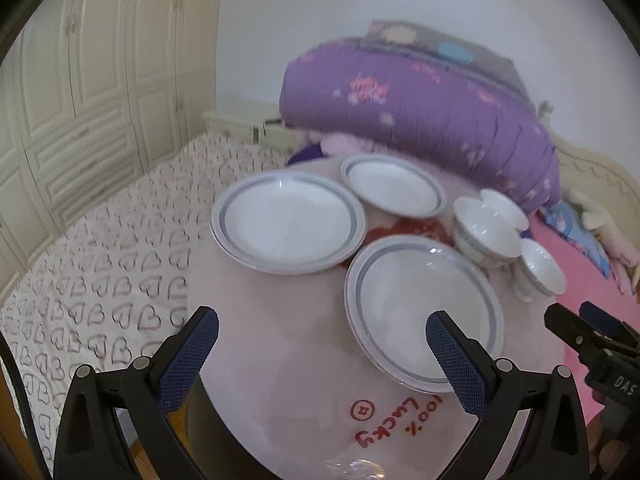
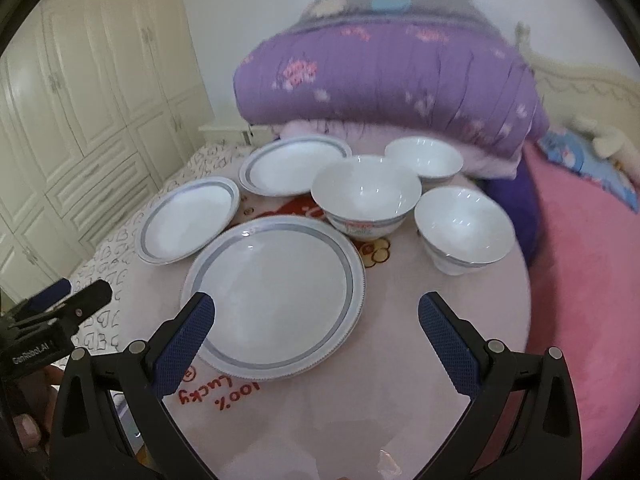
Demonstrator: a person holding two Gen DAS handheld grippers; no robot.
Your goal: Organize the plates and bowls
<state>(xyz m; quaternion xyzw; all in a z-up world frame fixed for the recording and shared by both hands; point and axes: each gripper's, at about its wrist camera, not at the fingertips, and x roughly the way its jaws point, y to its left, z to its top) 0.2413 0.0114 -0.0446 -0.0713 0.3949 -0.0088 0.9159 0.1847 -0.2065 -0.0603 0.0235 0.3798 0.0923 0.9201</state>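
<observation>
Three white plates with grey rims lie on a round pink table [image 2: 460,320]: a near plate [image 2: 276,300] [image 1: 424,312], a left plate [image 2: 188,220] [image 1: 288,224] and a far plate [image 2: 294,166] [image 1: 394,186]. Three white bowls stand to the right: a middle bowl [image 2: 366,196] [image 1: 486,232], a far bowl [image 2: 424,158] [image 1: 505,204] and a right bowl [image 2: 464,228] [image 1: 542,266]. My left gripper [image 1: 322,340] is open and empty above the table's front. My right gripper [image 2: 316,324] is open and empty over the near plate's front edge.
The table stands against a bed with a heart-print sheet [image 1: 100,272] and a pink blanket [image 2: 580,260]. A folded purple quilt [image 2: 392,76] lies behind the dishes. Cream wardrobe doors [image 1: 80,80] are at the left. The right gripper shows in the left wrist view [image 1: 592,336].
</observation>
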